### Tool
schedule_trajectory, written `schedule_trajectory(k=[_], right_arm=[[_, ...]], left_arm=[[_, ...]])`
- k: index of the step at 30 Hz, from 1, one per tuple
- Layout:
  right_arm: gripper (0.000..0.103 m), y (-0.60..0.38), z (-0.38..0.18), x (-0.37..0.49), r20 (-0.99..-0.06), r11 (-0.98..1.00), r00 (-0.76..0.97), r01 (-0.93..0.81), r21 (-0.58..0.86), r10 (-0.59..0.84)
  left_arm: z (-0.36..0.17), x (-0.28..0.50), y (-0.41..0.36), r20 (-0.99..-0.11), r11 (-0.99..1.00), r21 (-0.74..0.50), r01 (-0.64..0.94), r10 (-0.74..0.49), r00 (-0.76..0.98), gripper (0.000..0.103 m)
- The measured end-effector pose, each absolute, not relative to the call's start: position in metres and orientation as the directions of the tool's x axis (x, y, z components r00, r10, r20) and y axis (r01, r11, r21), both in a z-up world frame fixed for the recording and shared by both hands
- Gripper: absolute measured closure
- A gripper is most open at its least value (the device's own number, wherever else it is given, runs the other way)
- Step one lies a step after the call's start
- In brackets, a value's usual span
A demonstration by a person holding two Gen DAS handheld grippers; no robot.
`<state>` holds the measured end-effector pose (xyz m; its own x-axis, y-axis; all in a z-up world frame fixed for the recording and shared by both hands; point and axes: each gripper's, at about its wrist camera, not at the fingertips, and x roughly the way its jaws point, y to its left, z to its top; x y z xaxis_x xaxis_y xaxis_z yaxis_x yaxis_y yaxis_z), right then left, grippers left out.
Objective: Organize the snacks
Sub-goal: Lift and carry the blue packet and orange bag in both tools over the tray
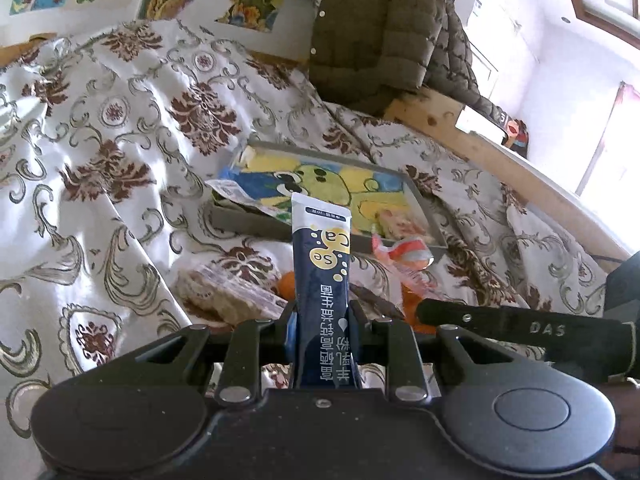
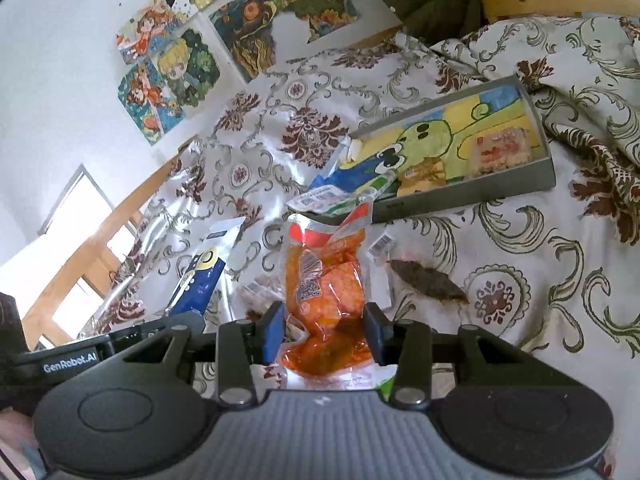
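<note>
My left gripper [image 1: 322, 312] is shut on a tall navy and white stick pack [image 1: 320, 264] that stands upright between its pads. The same pack [image 2: 202, 276] shows at the left of the right wrist view. My right gripper [image 2: 325, 326] is shut on an orange vacuum-sealed snack pouch [image 2: 326, 284], whose top [image 1: 404, 254] also shows in the left wrist view. Beyond both lies a grey tray [image 1: 248, 222] [image 2: 472, 194] with a cartoon picture on its floor. It holds a pale wrapped snack [image 2: 500, 148] at its far end and a blue and white packet [image 1: 236, 190] [image 2: 336, 196] hanging over its near corner.
A floral cloth [image 1: 120, 140] [image 2: 520, 260] covers the surface in folds. On it lie a clear-wrapped biscuit pack [image 1: 228, 296] and a brown dried snack piece [image 2: 428, 280]. A wooden rail [image 1: 500, 160] and an olive quilted jacket [image 1: 380, 28] stand behind the tray. Posters [image 2: 172, 68] hang on the wall.
</note>
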<state>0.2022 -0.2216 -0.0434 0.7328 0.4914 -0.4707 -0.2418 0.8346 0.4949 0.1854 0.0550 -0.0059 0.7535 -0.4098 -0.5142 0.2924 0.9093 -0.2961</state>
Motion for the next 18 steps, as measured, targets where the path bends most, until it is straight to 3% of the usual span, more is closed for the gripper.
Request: schedule_trajectory(k=[13,18], right_arm=[[0.056,-0.234,-0.022,0.201,-0.402,0.807,0.757,-0.271,0.525,0.515],[0.056,-0.243,-0.002,0.202,-0.386,0.829,0.775,-0.301,0.471,0.5]], left_arm=[[0.0,0.188,0.046,-0.504,0.919,-0.264,0.294,-0.391,0.77,0.077],[0.008,0.196,0.039,-0.513,0.922,-0.244,0.3,-0.385,0.767,0.077]])
